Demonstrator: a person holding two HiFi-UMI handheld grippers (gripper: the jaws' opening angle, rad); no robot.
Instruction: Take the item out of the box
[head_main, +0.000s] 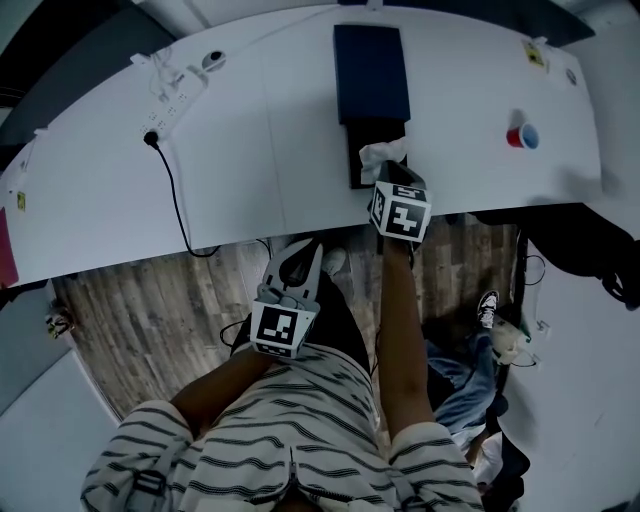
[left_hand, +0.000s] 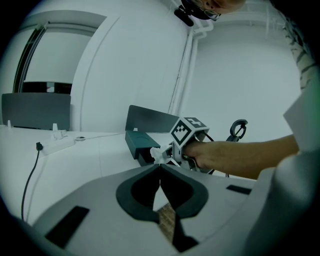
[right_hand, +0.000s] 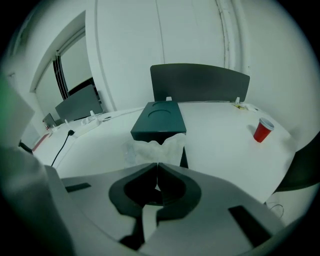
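Observation:
A dark blue box (head_main: 370, 72) lies at the table's far middle, with its black inner tray (head_main: 362, 140) slid out toward me. A crumpled white wrapped item (head_main: 384, 152) sits at the tray's near end. My right gripper (head_main: 386, 168) is shut on it, and in the right gripper view the white item (right_hand: 154, 148) bunches just beyond the closed jaws (right_hand: 157, 165), with the box (right_hand: 159, 120) behind. My left gripper (head_main: 304, 252) hangs below the table's near edge, over the floor, shut and empty. In the left gripper view its jaws (left_hand: 160, 168) point at the right gripper (left_hand: 164, 156) and the item (left_hand: 156, 154).
A red cup (head_main: 521, 136) stands at the table's right. A white power strip (head_main: 176, 104) with a black cable (head_main: 178, 195) lies at the left, beside a small round device (head_main: 213, 60). The table's near edge (head_main: 250, 238) curves above wooden floor. Clothes and shoes lie at lower right.

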